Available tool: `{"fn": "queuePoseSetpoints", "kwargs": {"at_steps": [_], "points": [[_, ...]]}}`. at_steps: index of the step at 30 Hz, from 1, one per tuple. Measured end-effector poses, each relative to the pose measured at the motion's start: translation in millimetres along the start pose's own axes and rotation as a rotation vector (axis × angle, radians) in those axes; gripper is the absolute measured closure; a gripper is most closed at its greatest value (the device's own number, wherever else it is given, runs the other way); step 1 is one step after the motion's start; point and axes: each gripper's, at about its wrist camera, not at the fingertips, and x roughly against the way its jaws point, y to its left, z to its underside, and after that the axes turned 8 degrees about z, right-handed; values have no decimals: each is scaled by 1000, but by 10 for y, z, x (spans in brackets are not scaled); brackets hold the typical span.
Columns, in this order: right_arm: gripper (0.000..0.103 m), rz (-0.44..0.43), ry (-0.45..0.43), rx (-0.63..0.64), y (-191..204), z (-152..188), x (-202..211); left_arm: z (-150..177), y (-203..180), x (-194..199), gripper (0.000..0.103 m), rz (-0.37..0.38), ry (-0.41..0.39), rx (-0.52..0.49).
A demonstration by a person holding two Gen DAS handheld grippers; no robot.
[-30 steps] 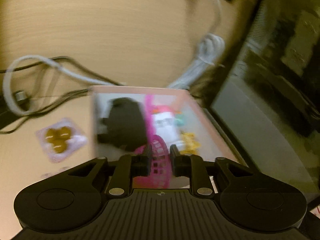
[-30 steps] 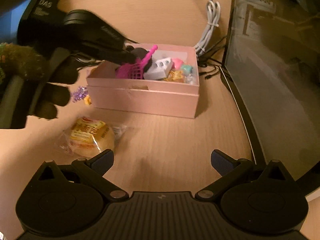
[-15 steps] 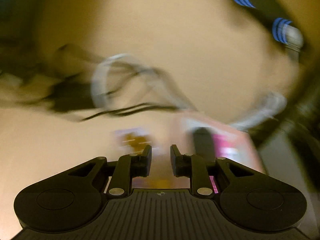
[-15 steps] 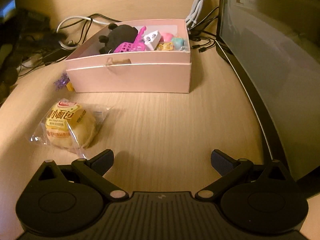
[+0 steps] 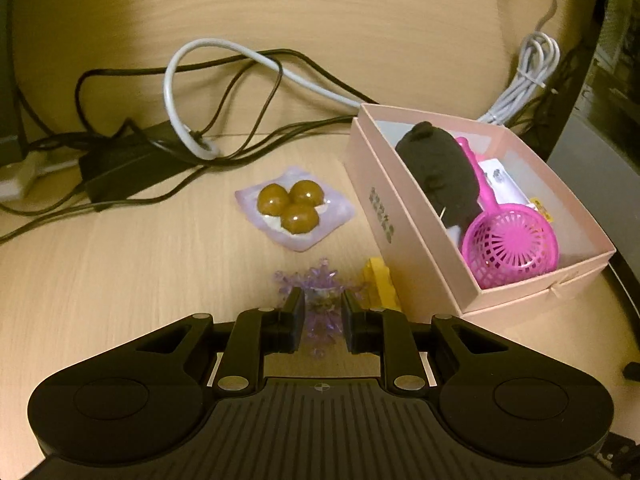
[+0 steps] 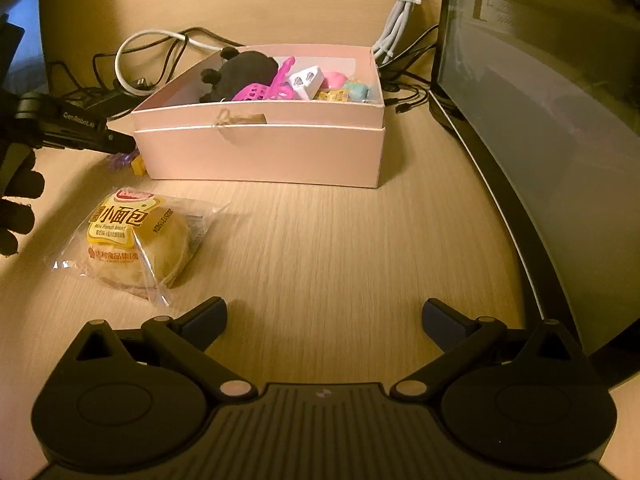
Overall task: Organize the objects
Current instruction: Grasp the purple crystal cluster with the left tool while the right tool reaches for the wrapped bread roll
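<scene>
Now that the pink scoop [image 5: 510, 242] is lying inside the pink box [image 5: 404, 248], the left gripper [image 5: 320, 316] is straddling, fingers narrowly apart, the purple crystal toy [image 5: 316, 286] beside it, while the right gripper [image 6: 324, 320] is waiting spread wide.

The left gripper's [image 5: 322, 309] fingers cover the sides of the purple crystal piece [image 5: 322, 292] low in the frame, the pink box [image 5: 404, 248] hides most of the yellow block [image 5: 378, 280], and whether the pads touch the crystal is unclear.
</scene>
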Motion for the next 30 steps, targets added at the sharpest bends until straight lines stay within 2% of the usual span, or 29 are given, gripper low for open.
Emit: {"fn": "queuePoseSetpoints", "kwargs": {"at_steps": [5,10,14,16,19,22,30], "points": [[0,11,-8,-16,12,19,7,16,-98,-30,80,-24,12,-115],[0,18,58,-16,50,-71,2,118,-90,86,80,-28,23,-114],[0,-62,94,86,116,-138,-9,261,-82,238,79,-27,28,-120],[0,-76,112,75,120,-167,-1,340,-62,334,79,-24,33,-113],[0,-84,69,28,141,-221,110,454,3,503,79,-22,41,-86],[0,-131,17,22,238,-306,248,586,74,686,79,-16,44,-52],[0,-183,-51,126,715,-489,300,860,120,1027,80,9,47,25]]}}
